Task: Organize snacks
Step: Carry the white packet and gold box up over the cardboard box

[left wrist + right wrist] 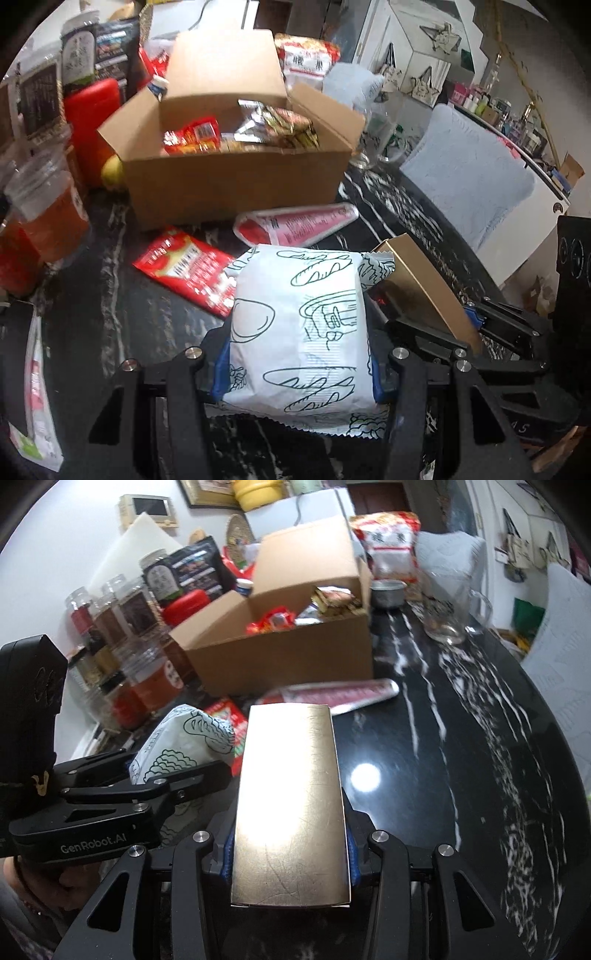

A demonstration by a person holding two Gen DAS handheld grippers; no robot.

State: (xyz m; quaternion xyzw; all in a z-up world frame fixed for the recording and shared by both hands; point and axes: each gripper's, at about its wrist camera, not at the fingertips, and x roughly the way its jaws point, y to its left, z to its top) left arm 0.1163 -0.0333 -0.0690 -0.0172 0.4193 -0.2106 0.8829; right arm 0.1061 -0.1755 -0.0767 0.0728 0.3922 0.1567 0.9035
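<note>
Left gripper (299, 373): angled down over the black marbled bench (461, 746), fingers clenched on a white snack packet (299, 328) printed with bread drawings, long axis pointing ahead toward the open cardboard box (236, 177).
Right gripper (290, 853): likewise angled down, fingers gripping a gold box (291, 805) lengthwise, aimed at the same carton.
Legible on the left gripper's body: "GenRobot.AI".
Red packet (184, 269) lies on the bench before the carton.

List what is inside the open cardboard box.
Inside the cardboard box: a red snack packet and silver-edged wrapped snacks. Anything beneath them is covered.
</note>
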